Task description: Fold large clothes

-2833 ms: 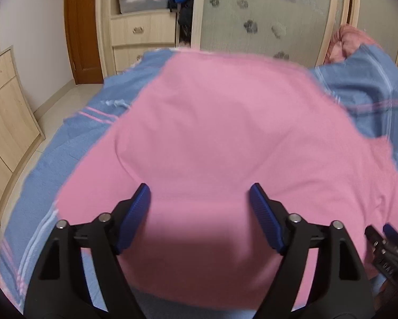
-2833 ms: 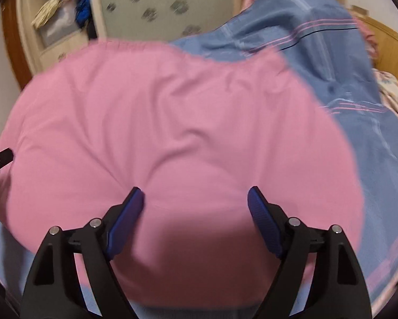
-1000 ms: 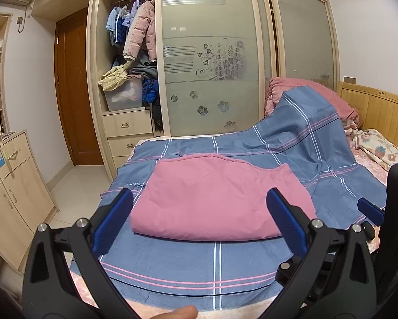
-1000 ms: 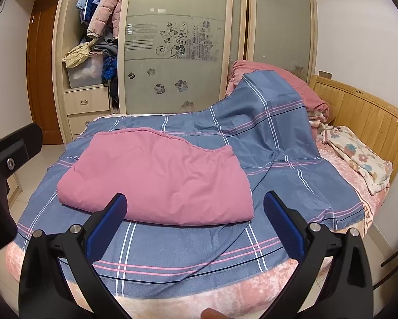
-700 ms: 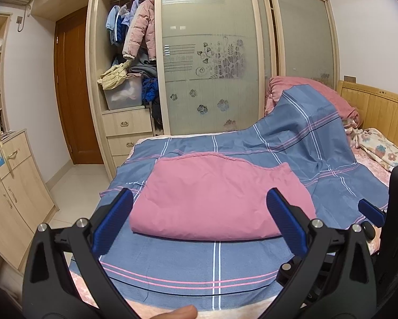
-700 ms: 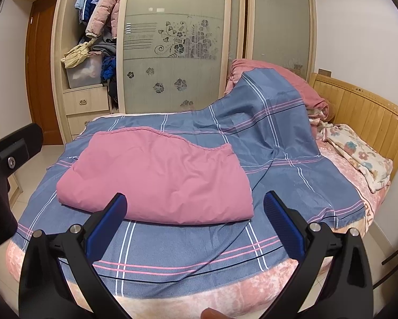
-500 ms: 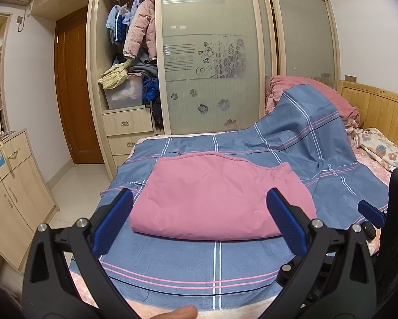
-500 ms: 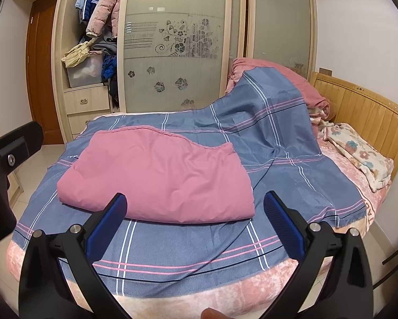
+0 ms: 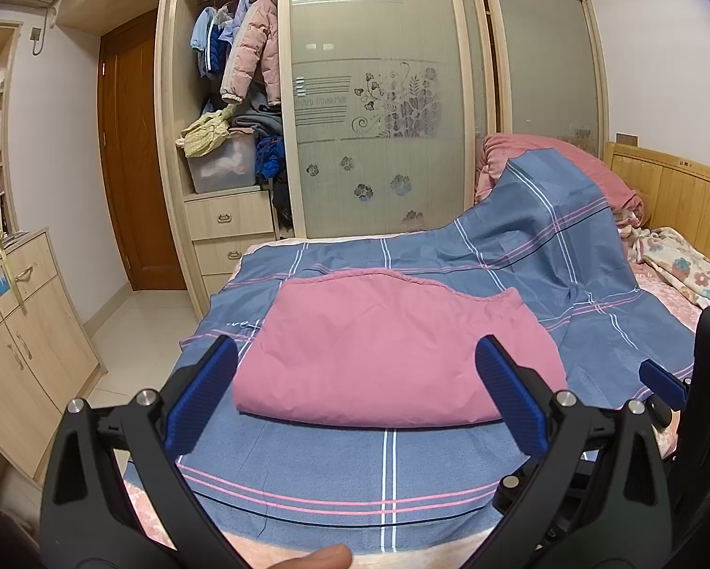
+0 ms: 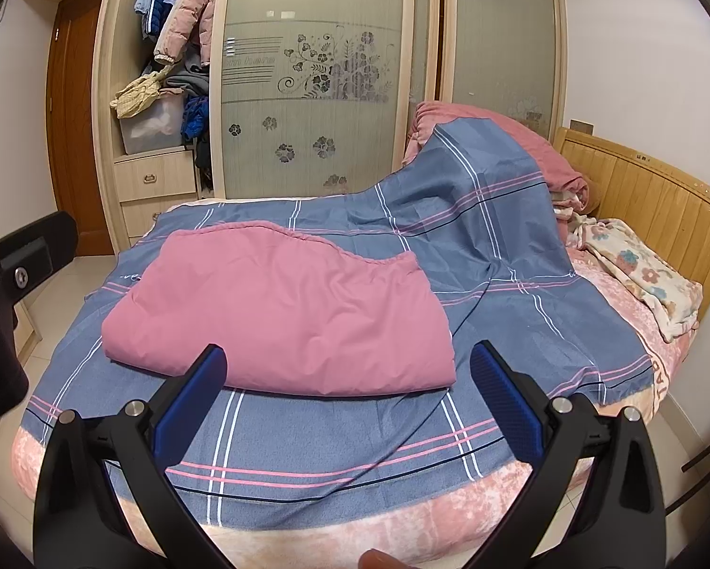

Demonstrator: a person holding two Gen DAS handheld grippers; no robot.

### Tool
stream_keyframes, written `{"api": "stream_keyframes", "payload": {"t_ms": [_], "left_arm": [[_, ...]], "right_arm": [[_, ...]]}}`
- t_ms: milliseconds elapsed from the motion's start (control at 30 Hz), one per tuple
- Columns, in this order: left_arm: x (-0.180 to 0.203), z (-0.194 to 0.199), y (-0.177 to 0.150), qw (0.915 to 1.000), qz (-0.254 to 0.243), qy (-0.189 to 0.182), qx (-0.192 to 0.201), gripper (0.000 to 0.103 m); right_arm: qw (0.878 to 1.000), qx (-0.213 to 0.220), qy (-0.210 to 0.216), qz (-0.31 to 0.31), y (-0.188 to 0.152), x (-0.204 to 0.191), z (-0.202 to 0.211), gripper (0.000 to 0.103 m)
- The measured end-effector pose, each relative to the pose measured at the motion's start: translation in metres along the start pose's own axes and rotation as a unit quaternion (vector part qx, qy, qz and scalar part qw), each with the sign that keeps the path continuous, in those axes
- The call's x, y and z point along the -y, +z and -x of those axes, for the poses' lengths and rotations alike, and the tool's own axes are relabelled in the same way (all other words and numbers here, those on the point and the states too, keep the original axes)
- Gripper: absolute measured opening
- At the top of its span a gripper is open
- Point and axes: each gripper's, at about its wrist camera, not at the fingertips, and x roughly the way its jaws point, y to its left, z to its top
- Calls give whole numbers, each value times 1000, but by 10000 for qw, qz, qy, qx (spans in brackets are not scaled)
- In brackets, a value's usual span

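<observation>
A large pink garment [image 9: 393, 346] lies folded into a thick rectangle on the blue plaid sheet [image 9: 388, 469] of the bed; it also shows in the right wrist view [image 10: 284, 317]. My left gripper [image 9: 355, 393] is open and empty, held back from the bed's near edge, short of the garment. My right gripper [image 10: 345, 398] is open and empty too, also back from the bed, with the garment ahead and slightly left. The right gripper's body shows at the right edge of the left wrist view [image 9: 705, 403].
A wardrobe with frosted sliding doors [image 9: 378, 142] and drawers [image 9: 227, 223] stands behind the bed. A wooden cabinet [image 9: 18, 341] is at left. A wooden headboard [image 10: 649, 208], piled pink bedding [image 10: 497, 137] and a floral blanket [image 10: 649, 279] are at right.
Both grippers pulled back from right above the pink garment to the foot of the bed. In the last second nothing has visibly moved.
</observation>
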Motion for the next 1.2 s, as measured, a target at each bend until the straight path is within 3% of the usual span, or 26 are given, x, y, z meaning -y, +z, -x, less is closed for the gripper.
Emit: {"api": "stream_keyframes", "payload": {"t_ms": [1200], "left_arm": [[-2,-12,0,9999,-80,-80,-116,101]], "right_arm": [[9999,-119,66,9,-10,5,-16,102]]}}
